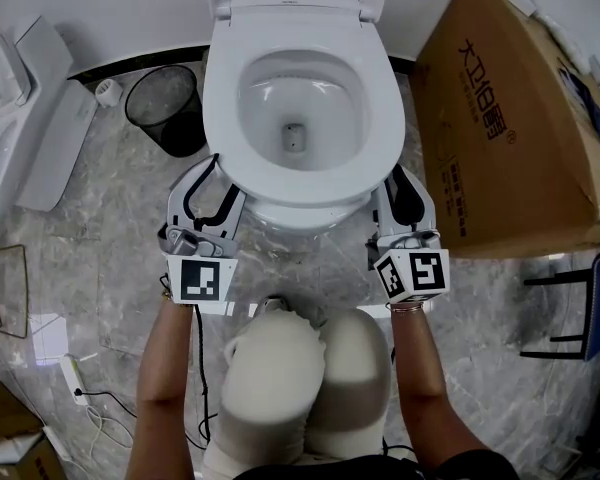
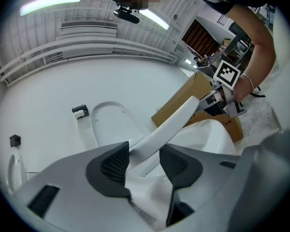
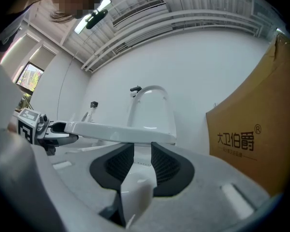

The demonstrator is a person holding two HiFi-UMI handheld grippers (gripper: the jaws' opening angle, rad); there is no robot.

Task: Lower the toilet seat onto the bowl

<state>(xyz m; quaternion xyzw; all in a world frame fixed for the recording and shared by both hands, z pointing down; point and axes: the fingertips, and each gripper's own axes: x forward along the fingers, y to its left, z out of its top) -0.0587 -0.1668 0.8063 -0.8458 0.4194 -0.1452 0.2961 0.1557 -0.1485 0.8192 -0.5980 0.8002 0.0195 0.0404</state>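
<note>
The white toilet seat (image 1: 222, 118) lies low over the bowl (image 1: 296, 118), and the lid (image 1: 298, 6) stands up against the tank. My left gripper (image 1: 225, 180) is shut on the seat's front left edge, with the seat (image 2: 171, 122) clamped between its dark pads (image 2: 115, 164). My right gripper (image 1: 394, 182) is shut on the front right edge, and the seat (image 3: 121, 132) runs from its pads (image 3: 165, 164) across to the left gripper (image 3: 38, 129). In the left gripper view the right gripper (image 2: 222, 100) shows at the seat's far end.
A large cardboard box (image 1: 510, 118) stands close on the toilet's right. A black waste bin (image 1: 165, 108) sits to its left, beside another white fixture (image 1: 20, 118). A dark stool frame (image 1: 580, 308) is at the right edge. The person's knees (image 1: 310, 368) are just behind the grippers.
</note>
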